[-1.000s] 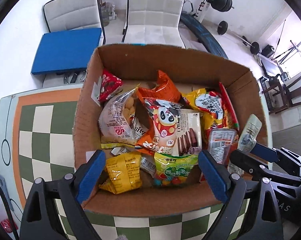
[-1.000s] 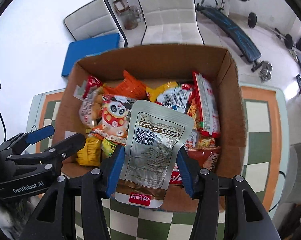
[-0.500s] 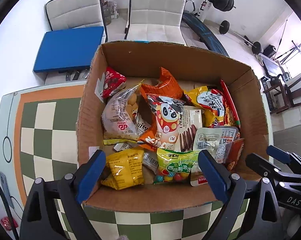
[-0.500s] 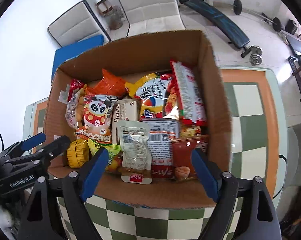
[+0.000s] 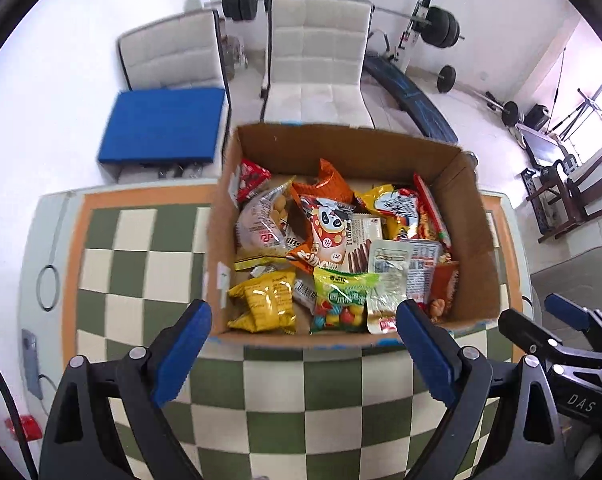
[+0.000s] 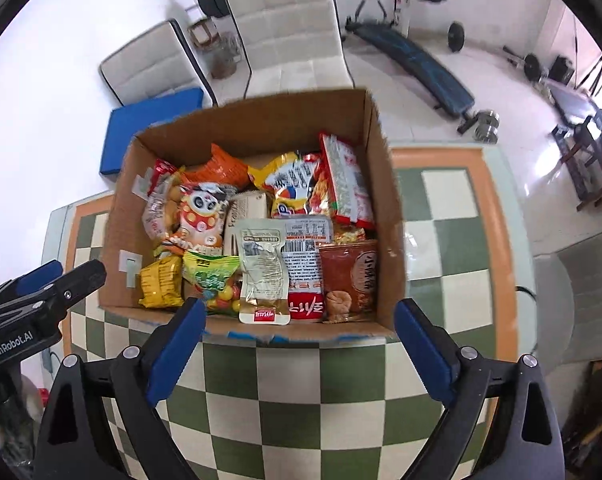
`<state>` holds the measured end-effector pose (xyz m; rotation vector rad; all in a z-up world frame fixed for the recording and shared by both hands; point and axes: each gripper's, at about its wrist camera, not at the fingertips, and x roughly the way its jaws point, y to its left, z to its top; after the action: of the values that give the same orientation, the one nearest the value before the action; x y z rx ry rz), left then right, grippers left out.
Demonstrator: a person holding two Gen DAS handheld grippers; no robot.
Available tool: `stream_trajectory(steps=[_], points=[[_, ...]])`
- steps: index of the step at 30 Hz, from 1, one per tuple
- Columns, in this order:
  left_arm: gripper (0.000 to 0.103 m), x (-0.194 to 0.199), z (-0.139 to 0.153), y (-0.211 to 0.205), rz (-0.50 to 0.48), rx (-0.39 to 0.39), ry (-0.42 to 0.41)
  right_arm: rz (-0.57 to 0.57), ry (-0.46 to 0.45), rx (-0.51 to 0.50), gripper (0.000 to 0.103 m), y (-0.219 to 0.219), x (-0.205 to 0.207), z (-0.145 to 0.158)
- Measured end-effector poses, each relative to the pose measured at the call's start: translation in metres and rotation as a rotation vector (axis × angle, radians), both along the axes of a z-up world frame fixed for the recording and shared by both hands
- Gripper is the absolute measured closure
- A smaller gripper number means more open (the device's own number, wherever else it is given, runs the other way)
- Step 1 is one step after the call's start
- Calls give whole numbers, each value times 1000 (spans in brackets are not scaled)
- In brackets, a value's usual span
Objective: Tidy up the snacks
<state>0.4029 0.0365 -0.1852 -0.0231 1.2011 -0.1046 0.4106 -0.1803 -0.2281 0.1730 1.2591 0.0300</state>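
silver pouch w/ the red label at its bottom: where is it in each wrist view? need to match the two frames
Left wrist: silver pouch lies in the cardboard box, at its near edge, right of centre, beside the green candy bag.
Right wrist: silver pouch lies at the box's near edge, about centre, right of the same green candy bag.
Shared landmark: the panda-print packet, further back and left of the pouch.

- Left claw (image 5: 303, 344): black plastic frame with triangular cut-outs, round silver screws at the pivots, blue pads on both fingers; its side reads "GenRobot.AI" in white.
- Right claw (image 6: 297, 338): same black frame, silver screws, blue pads; "DAS" in white on its side.
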Motion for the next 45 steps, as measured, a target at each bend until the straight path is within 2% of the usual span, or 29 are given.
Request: stream_trajectory(steps=[4,10,14,25,30,34,45], points=[[9,-35,34,-1,11,5,-58,8,-69,-8,6,1,-31,38],[9,-82,72,-2,19,-1,-100,16,-143,-10,6,1,-82,92],[9,-112,101,-4,19,42,-149,21,-179,-2,6,0,-117,122],[9,-169,146,-3,28,48,-176,9,-271,2,6,-5,-200,198],[9,-183,156,-5,25,42,-184,21,-284,4,6,1,-223,215],[9,-188,158,-8,26,40,-195,32,-283,-13,6,3,-232,217],[9,-173,146,-11,43,50,-204,-7,-333,-65,6,-1,-215,216]])
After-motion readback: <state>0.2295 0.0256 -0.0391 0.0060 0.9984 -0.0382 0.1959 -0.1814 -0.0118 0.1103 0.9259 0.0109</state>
